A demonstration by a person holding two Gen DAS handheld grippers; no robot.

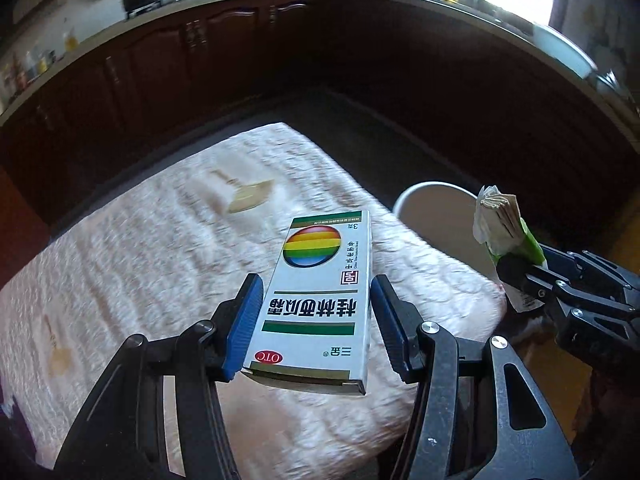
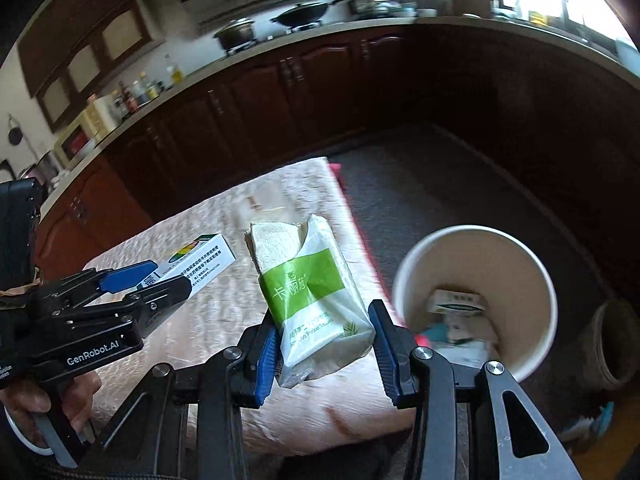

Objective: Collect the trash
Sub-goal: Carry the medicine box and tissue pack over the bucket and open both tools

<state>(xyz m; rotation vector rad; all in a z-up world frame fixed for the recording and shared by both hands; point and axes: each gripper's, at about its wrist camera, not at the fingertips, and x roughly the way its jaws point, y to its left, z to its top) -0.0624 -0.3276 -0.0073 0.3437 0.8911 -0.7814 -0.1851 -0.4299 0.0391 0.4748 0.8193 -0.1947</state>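
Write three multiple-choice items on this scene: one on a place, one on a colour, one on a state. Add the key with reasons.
1. Where does the round white paper bin stand?
A. Beside the cloth-covered table, to its right
B. On the kitchen counter
C. In the middle of the table

2. What colour is the band on the plastic-wrapped pocket tissue pack?
A. Red
B. Green
C. Black

3. What is the left claw doing?
A. Hanging open with nothing in it
B. Resting inside the bin
C. Holding the white cardboard medicine box with the rainbow circle

Key: 1 A, the bin sits off the table's right edge; 2 B, the printed band is green; 3 C, the box sits between its blue pads, lifted above the cloth.
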